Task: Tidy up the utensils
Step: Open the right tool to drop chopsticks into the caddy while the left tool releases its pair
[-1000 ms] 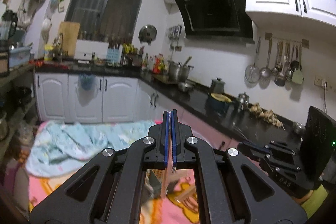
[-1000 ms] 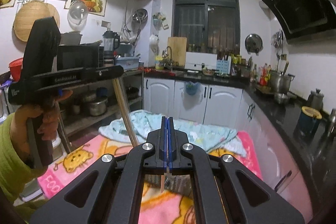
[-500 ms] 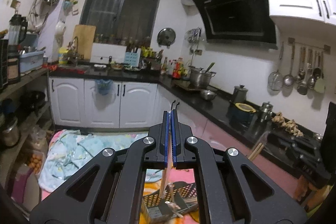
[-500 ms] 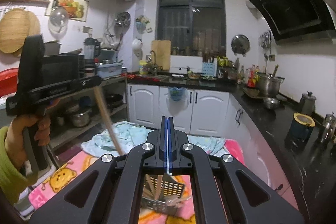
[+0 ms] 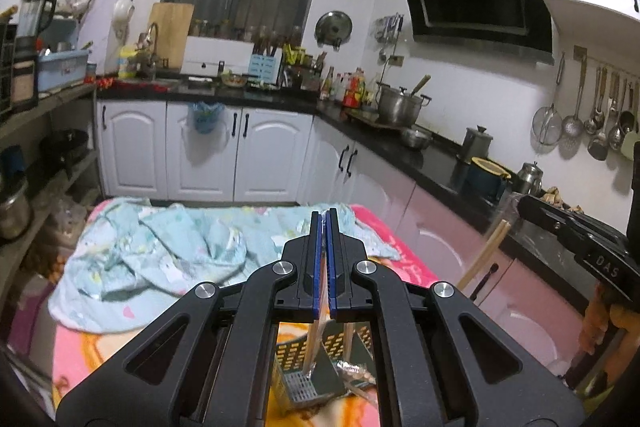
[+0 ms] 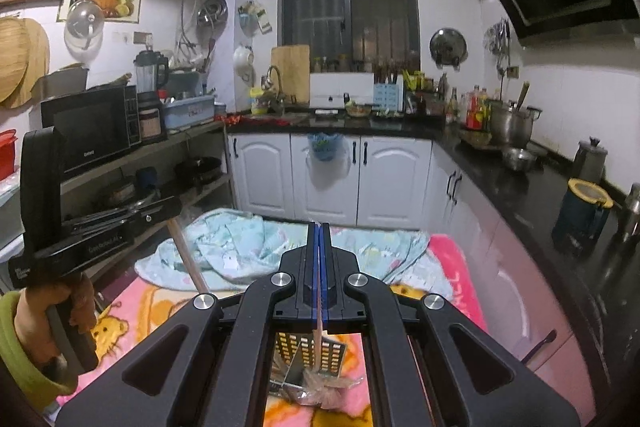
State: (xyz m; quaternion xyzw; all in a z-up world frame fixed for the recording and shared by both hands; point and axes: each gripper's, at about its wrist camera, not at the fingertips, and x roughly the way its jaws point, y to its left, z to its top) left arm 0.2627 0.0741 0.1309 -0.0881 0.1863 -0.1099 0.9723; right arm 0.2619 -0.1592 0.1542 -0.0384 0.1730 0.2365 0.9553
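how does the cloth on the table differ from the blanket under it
The light blue cloth is crumpled in folds at the far end, while the pink blanket lies flat across the table. The cloth is pale with small faint prints; the blanket is bright pink with big yellow cartoon animals. The cloth sits on top, the blanket underneath. Both look soft.

Pink cartoon-print blanket [image 6: 448, 259], pale-blue cloth [image 5: 160, 255], black claw [image 5: 325, 267] w/ blue pads [image 5: 317, 267], perforated metal caddy [image 6: 336, 355]

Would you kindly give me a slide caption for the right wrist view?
Right gripper shut on a wooden chopstick above a perforated utensil basket on a pink blanket.
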